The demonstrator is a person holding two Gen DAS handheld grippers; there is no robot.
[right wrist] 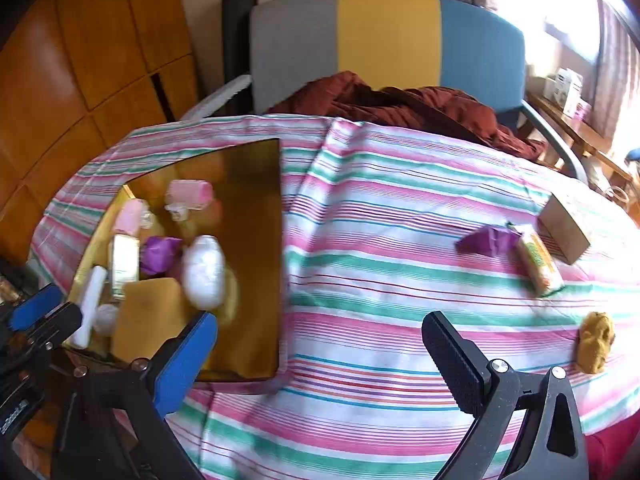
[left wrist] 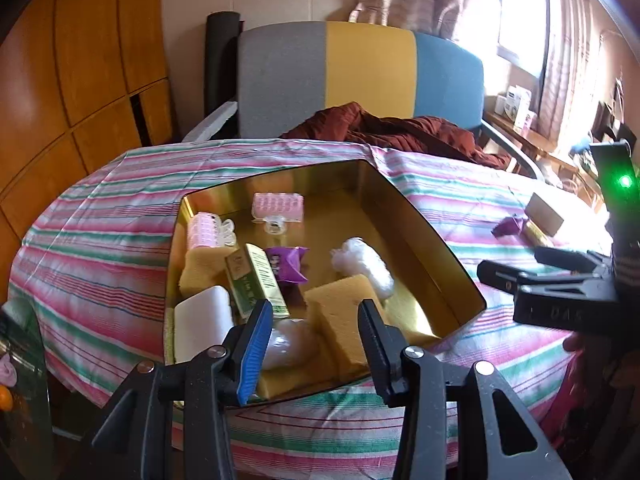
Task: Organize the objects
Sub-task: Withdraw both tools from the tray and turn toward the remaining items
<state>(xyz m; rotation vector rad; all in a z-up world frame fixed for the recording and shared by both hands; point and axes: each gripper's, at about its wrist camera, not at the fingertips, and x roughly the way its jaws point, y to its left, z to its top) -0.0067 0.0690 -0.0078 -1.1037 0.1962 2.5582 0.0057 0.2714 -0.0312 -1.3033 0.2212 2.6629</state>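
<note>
Gold-coloured rectangular metal tin [left wrist: 420,216] on the striped-cloth counter [right wrist: 380,208] already holds most items; only the right wrist view shows a purple wrapper [right wrist: 486,240], yellow-green packet [right wrist: 538,266], brown box [right wrist: 564,228] and mustard lump [right wrist: 596,342] outstanding, with the left hand-held gripper [left wrist: 316,326] and right hand-held gripper [right wrist: 320,348] both open, empty.

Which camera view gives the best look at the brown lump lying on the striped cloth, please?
The right wrist view: the brown lump lies unobstructed on the striped cloth beside the right gripper. The left wrist view does not show it.
</note>
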